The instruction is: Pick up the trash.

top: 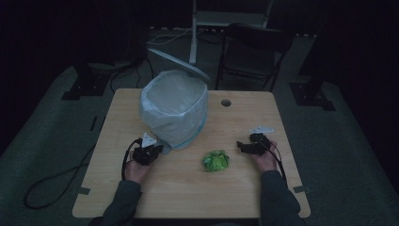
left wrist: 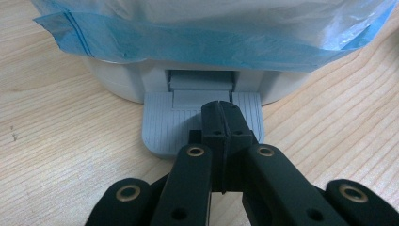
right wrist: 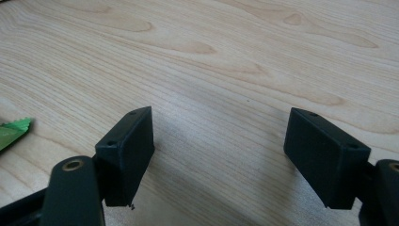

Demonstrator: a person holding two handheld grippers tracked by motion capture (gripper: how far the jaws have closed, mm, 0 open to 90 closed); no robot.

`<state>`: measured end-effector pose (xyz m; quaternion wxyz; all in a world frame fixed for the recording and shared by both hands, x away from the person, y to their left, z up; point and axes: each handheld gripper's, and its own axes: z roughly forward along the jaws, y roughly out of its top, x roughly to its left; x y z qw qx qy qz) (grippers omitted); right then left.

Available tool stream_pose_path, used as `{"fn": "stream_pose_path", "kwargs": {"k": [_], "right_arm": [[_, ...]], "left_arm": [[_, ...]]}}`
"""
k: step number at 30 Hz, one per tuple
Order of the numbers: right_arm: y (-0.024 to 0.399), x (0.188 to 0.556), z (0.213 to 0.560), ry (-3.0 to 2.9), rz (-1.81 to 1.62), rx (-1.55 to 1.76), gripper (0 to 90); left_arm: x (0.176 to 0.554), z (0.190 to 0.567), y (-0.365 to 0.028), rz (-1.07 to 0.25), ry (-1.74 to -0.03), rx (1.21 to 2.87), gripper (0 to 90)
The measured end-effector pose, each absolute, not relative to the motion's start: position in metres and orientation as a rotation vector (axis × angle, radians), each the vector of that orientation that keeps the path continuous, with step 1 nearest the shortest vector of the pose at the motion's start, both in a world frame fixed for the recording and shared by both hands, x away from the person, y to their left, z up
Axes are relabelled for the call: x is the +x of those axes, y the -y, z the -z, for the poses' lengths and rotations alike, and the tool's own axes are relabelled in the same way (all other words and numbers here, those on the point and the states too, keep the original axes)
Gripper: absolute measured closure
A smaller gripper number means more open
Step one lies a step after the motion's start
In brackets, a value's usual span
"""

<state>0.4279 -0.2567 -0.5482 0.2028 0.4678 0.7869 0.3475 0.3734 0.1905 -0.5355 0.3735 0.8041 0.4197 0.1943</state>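
A white pedal bin (top: 175, 109) lined with a pale blue bag stands at the table's back left, its lid (top: 179, 64) raised. My left gripper (top: 157, 149) is shut, with nothing between its jaws. Its tips (left wrist: 225, 117) rest on the bin's grey foot pedal (left wrist: 164, 127). A crumpled green wrapper (top: 216, 160) lies on the wood in front of the bin. To the wrapper's right my right gripper (top: 240, 147) stands open over bare wood, its black pads (right wrist: 129, 150) wide apart and empty. A green corner of the wrapper (right wrist: 13, 131) shows at the left edge of the right gripper view.
The wooden table (top: 188, 188) has a round cable hole (top: 226, 102) near its back edge. Behind the table stand a dark chair (top: 256, 47) and a white stand (top: 194, 33). Cables (top: 51, 181) lie on the floor at the left.
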Motion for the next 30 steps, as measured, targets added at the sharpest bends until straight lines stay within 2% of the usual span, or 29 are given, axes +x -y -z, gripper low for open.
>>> {"fn": "stream_pose_path", "kwargs": {"k": [11, 12, 16, 20, 30], "right_arm": [[0.257, 0.428, 0.548, -2.197, -0.972, 1.306, 24.8], [0.257, 0.427, 0.547, -2.199, -0.965, 1.31, 30.7], [0.256, 0.424, 0.545, -2.205, -0.954, 1.317, 39.5], [0.257, 0.421, 0.542, -2.203, -0.944, 1.325, 53.3], [0.255, 0.407, 0.525, -2.217, -1.029, 1.296, 63.4]], "left_arm": [[0.372, 0.537, -0.191, -0.498, -1.077, 2.039, 90.0], [0.372, 0.537, -0.192, -0.497, -1.077, 2.037, 90.0], [0.372, 0.538, -0.192, -0.492, -1.078, 2.031, 90.0], [0.372, 0.538, -0.193, -0.492, -1.079, 2.029, 90.0], [0.372, 0.538, -0.193, -0.492, -1.08, 2.027, 90.0]]}}
